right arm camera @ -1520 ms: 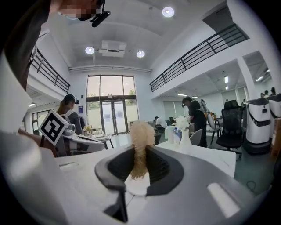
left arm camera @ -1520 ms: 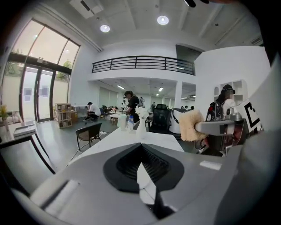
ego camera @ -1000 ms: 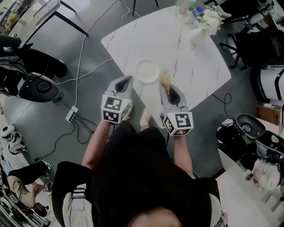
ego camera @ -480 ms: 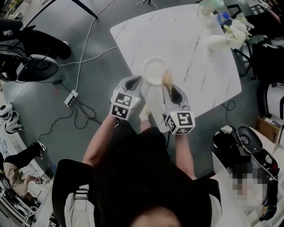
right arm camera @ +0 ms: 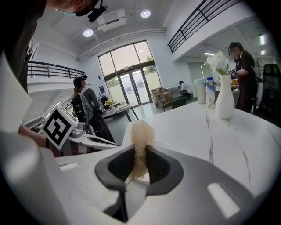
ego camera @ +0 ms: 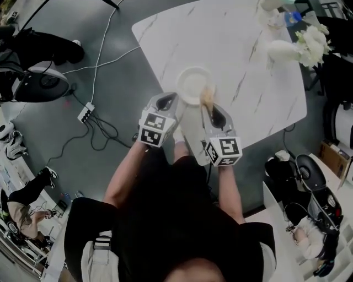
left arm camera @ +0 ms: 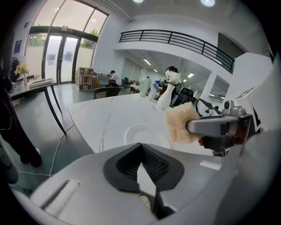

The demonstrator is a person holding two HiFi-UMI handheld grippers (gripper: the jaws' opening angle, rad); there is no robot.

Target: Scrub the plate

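A round white plate [ego camera: 194, 83] lies on the white marble table [ego camera: 242, 66], near its front edge. My right gripper [ego camera: 210, 108] is shut on a beige scrub sponge [ego camera: 207, 98], which hangs over the plate's near right rim. In the right gripper view the sponge [right arm camera: 140, 137] stands squeezed between the jaws. My left gripper [ego camera: 167, 100] is shut on nothing, just left of and short of the plate. In the left gripper view the plate [left arm camera: 141, 132] lies ahead, with the sponge [left arm camera: 180, 123] and the right gripper [left arm camera: 219, 127] to its right.
A white vase with flowers [ego camera: 289, 48] and bottles [ego camera: 278, 16] stand at the table's far right. A power strip [ego camera: 84, 113] and cables lie on the grey floor to the left. People stand in the background [right arm camera: 85, 105].
Both grippers have come down toward the table together. The sponge now sits over the plate's near right rim, and the left gripper is closer to the plate's left side.
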